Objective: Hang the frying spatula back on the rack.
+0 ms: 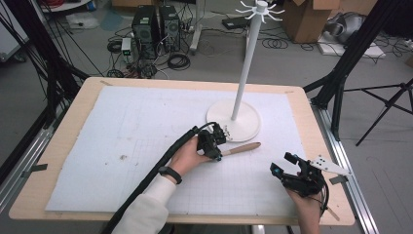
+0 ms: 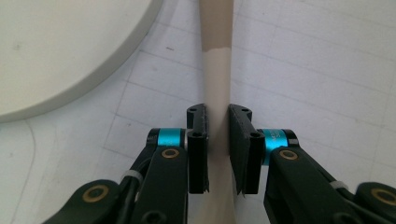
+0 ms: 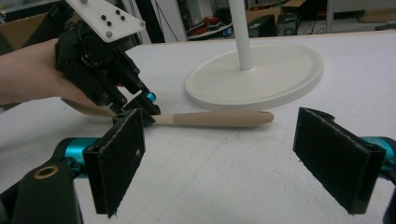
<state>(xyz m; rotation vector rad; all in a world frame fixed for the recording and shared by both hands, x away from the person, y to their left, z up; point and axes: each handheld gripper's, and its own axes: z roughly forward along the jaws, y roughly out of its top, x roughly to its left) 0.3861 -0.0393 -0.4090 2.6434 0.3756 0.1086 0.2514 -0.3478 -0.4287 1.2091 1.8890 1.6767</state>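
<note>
Two grippers are over the white gridded mat (image 1: 122, 141) on the wooden table (image 1: 58, 146). The left gripper (image 1: 217, 147) is closed on a utensil with a wooden handle (image 1: 241, 148); in the left gripper view its jaws press both sides of the pale neck of this utensil (image 2: 217, 84), just behind the point where the darker handle starts. The handle goes forward from the jaws and lies low over the mat. The other end of the utensil is under the person's left hand (image 1: 187, 157), and I cannot tell its shape.

Just beside the left gripper, on the far side of the handle, is the round base (image 1: 248, 124) of a white stand, with an upright pole (image 1: 247, 68) and small hooks on top.

The right gripper (image 1: 282, 163) is well apart from the left one, near the right edge of the table. Its jaws are spread wide and hold nothing. In the right gripper view the handle (image 3: 219, 119) lies ahead, between the two pads (image 3: 116, 158).
</note>
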